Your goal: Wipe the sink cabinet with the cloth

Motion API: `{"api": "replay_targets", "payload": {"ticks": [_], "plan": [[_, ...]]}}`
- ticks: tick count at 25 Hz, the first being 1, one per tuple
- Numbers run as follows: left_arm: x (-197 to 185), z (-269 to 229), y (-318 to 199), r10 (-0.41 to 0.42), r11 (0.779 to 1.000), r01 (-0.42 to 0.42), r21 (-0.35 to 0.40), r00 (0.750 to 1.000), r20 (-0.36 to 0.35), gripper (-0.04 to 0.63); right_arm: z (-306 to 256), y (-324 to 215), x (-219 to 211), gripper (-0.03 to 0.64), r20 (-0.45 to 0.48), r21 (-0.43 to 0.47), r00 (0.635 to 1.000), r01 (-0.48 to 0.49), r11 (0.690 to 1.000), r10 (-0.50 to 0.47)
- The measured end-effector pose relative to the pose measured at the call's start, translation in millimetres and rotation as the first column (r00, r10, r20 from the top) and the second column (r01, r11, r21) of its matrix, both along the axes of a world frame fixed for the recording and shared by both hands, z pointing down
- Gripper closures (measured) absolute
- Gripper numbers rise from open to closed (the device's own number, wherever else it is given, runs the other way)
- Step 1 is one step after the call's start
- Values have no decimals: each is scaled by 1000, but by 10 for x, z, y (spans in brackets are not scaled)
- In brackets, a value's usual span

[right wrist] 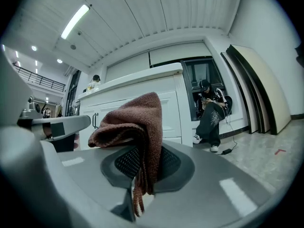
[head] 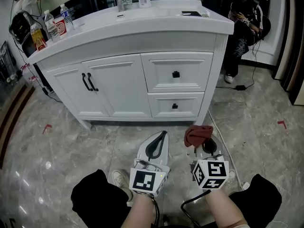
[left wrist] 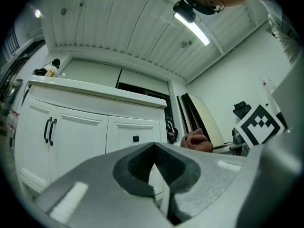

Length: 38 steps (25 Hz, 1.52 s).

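Reddish-brown cloth (right wrist: 138, 122) is pinched between the closed jaws of the right gripper (right wrist: 137, 179), with its bulk bunched above the tips. Just to its left, the left gripper (left wrist: 153, 167) has its jaws together on nothing. Ahead of both, well apart, stands the white sink cabinet (head: 124, 87). Bottles (head: 67, 17) sit on the counter (head: 156, 19) at the far left.
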State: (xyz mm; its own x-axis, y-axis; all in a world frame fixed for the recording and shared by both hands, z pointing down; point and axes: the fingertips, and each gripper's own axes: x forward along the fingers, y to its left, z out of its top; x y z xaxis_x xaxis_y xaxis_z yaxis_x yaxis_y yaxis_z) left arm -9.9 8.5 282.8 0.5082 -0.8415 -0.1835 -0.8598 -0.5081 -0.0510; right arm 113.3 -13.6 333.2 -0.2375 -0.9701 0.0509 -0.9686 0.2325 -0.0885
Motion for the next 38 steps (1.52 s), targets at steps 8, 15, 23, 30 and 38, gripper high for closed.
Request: {"api": "replay_targets", "payload": {"ticks": [8,15,23,30,38], "plan": [[-159,-227,448,14,1000,-14,1,994,-109,595,-138,504,-105,538,8,13,1000,-7,1000,7],[-186,-283,683,32,999,-30,42,998,-61,595,-236,684,-202,538,-9,18,1000,4,1000,-4],[-217,-212,722,31,999,-29,33,998,-53,595,-192,735,-242,538,14,14,1000,10,1000,-10],[-136,-171,753,50,998,-49,30,999,-19,595,-181,747,-179,538,26,6,1000,0,1000,0],[-174,-139,746,41,999,-41,24,999,-6,595,-157,728,-210,539,32,-3,999,11,1000,-11]]}}
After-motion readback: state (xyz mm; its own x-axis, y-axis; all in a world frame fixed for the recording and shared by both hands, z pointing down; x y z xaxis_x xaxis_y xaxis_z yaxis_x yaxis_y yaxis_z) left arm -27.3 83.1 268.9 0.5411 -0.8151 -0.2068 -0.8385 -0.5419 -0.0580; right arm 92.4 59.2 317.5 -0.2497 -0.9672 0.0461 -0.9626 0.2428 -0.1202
